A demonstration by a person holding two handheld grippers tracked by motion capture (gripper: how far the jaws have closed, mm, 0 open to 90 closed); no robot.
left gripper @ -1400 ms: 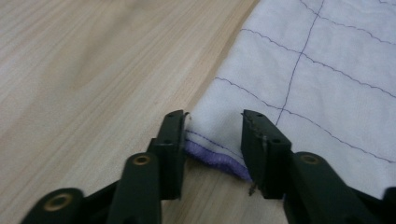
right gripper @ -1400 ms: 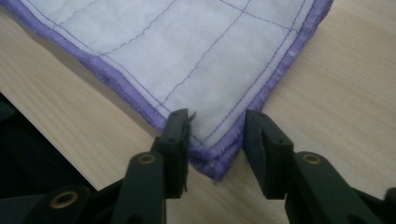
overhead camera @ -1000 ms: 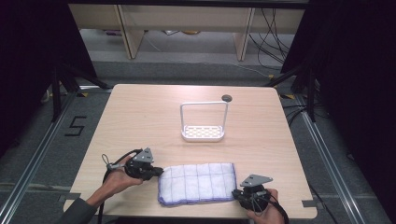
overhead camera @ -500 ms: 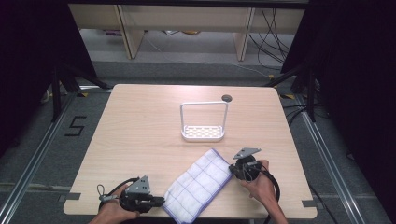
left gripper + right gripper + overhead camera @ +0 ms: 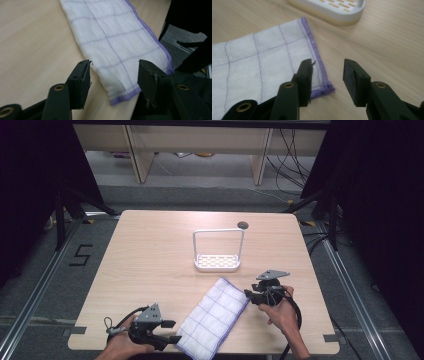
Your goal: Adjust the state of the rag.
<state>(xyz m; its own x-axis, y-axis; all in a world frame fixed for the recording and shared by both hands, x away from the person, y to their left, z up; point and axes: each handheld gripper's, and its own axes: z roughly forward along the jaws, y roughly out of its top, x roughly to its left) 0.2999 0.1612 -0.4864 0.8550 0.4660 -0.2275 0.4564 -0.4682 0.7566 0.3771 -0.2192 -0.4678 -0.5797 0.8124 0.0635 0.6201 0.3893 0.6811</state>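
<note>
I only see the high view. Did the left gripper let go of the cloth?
Observer: Yes. In the left gripper view the left gripper has just been opening; the cloth's corner lies between its jaws, unpinched.
Operator: And the right one?
Observer: The right gripper has just been opening too. Its jaws stand apart above the cloth's purple-edged corner, on the table.
Operator: What's past that corner?
Observer: The white rack's slotted base, close behind.

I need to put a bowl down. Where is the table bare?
The table's whole left half is bare, from the rack across to the left edge. Bare too: the strip behind the rack. The near middle is crowded: cloth, left gripper, right gripper.
</note>
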